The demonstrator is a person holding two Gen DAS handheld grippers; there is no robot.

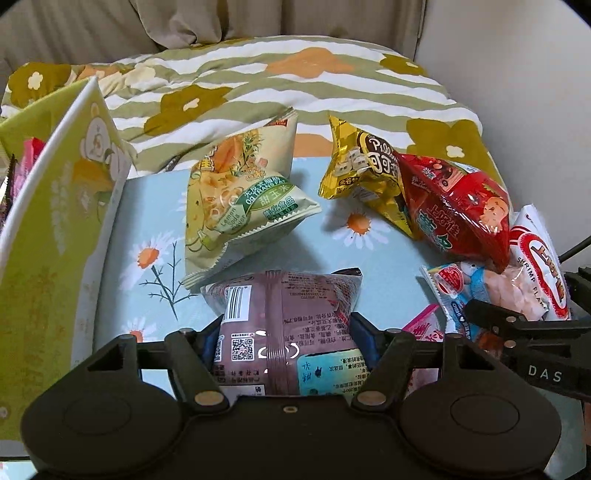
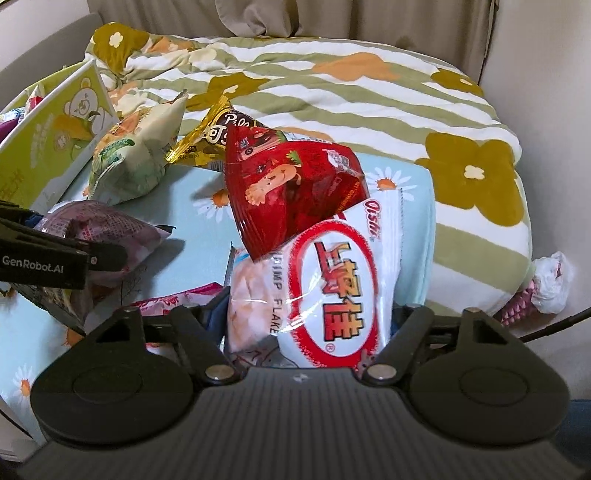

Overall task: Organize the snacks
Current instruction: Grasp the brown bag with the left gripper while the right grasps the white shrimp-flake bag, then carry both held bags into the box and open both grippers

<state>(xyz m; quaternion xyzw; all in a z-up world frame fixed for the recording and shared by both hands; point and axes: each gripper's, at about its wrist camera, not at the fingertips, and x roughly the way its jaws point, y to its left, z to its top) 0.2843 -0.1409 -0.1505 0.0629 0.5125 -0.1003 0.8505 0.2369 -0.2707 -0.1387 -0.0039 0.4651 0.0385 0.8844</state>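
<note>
Snacks lie scattered on the daisy-print blue cloth [image 1: 155, 206]. Left gripper [image 1: 286, 332] pinches the brown foil packet [image 1: 284, 306]; right gripper [image 2: 310, 325] clamps the white shrimp-flake bag [image 2: 332, 280]. Lift gently, then drop them into the green cardboard box [image 1: 55, 221].

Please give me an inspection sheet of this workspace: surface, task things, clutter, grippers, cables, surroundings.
Surface: daisy-print cloth on a bed.
Task things: brown packet; white shrimp-flakes bag; red bag; gold bag; pale green bag; green box at left.
Clutter: white plastic bag at the quilt's edge.
Grippers: left gripper around the brown packet; right gripper around the shrimp-flakes bag.
Cables: dark cable.
Surroundings: flowered quilt, curtain.
</note>
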